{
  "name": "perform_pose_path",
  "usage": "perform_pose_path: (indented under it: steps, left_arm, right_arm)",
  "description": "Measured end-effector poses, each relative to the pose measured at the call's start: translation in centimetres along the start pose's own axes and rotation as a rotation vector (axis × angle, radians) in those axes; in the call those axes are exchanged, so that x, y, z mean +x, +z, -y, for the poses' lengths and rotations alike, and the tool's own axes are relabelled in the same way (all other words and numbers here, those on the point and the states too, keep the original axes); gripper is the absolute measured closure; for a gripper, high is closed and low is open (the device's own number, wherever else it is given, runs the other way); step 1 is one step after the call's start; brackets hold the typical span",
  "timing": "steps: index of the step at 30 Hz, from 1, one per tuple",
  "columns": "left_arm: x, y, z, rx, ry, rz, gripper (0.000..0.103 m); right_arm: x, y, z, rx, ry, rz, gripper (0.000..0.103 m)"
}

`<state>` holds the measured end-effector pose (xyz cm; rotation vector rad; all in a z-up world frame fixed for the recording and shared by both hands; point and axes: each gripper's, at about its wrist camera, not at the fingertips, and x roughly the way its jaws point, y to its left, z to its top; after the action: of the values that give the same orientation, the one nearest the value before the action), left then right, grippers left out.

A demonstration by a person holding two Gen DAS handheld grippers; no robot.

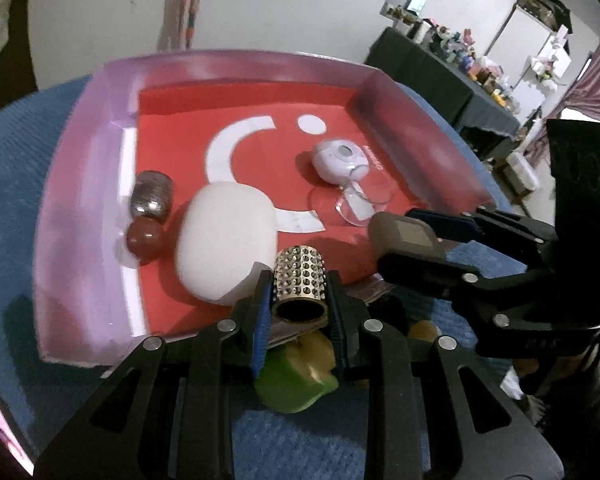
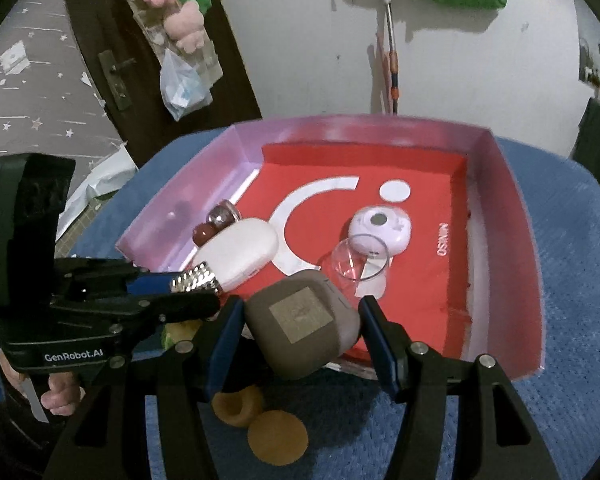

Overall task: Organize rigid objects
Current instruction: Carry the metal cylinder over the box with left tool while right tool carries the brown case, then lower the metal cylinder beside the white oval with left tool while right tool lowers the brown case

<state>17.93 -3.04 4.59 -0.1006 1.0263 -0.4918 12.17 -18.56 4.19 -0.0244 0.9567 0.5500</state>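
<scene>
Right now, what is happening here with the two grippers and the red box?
A person is sorting small objects into a shallow red box with pale pink walls on a blue textured cloth. The left gripper is clamped on a perforated metal cylinder at the box's near edge. The right gripper holds a grey-brown rounded case there too. Inside lie a white oval case, a clear glass cup and a white round gadget.
</scene>
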Motion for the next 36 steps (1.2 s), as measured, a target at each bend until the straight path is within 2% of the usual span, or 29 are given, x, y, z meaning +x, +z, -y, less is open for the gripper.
perform_pose_path:
  steps: [7,14,18,36]
  left_arm:
    - [0.8,0.5,-0.2,-0.010,-0.003,0.001,0.079]
    - [1.4,0.9,-1.5,-0.034,0.048,0.016,0.079]
    - [1.7,1.2,-2.1,-0.041,0.089,0.031,0.079]
    - [2.5,1.7,-2.3,-0.045,0.137,0.052,0.079]
  right_arm:
    - [1.5,0.6,0.3,-0.010,-0.011,-0.049,0.041]
    - [3.0,0.5,1.4,0.009,-0.017,-0.082,0.041]
    - [3.2,0.3,1.6,0.011,-0.042,-0.065,0.041]
    - [4.3,0.9,2.3,0.016,-0.208,0.019,0.041]
